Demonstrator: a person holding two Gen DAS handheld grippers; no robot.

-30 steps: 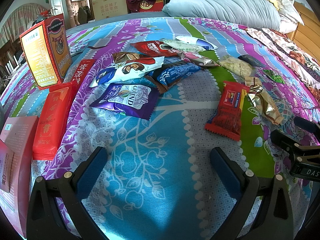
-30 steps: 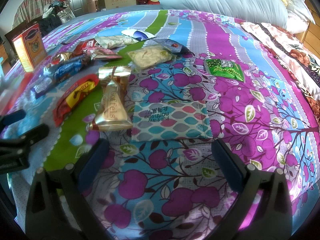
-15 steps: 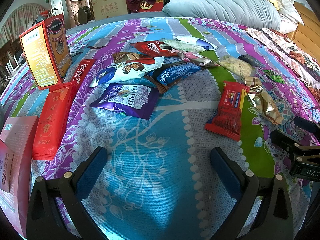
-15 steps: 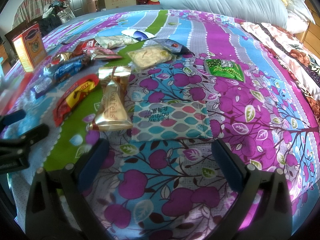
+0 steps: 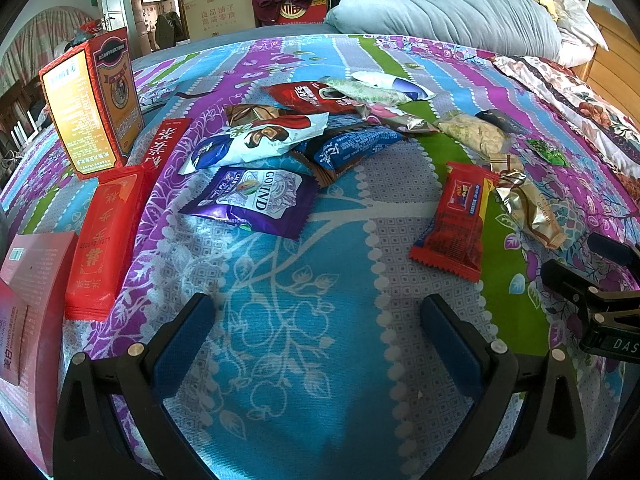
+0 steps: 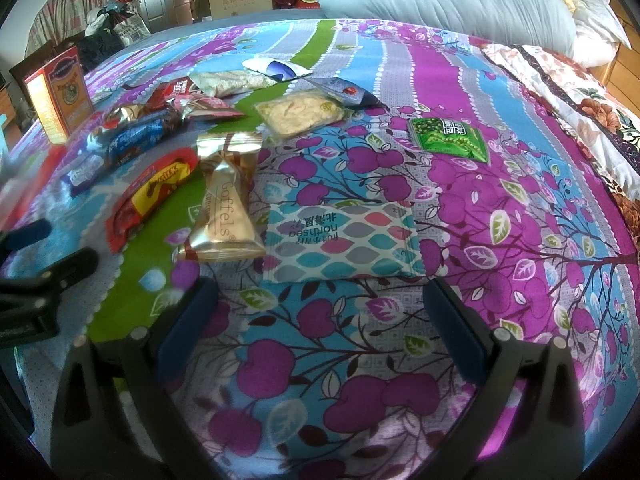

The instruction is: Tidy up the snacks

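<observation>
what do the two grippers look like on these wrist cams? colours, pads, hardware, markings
Both match: the left gripper and right gripper each have two black plastic fingers lined with blue pads and silver screw heads on the knuckles. The left view also shows the right gripper's black side with partial white lettering "DAS". No hands, sleeves or cables in view.

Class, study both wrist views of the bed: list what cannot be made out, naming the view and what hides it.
1. Pink box, left wrist view: cut off by the left edge.
2. Brown-gold packet, left wrist view: mostly hidden under the white packet.
3. Red packs, right wrist view: blurred at the left edge.
4. Right gripper, left wrist view: only partly in frame.
</observation>
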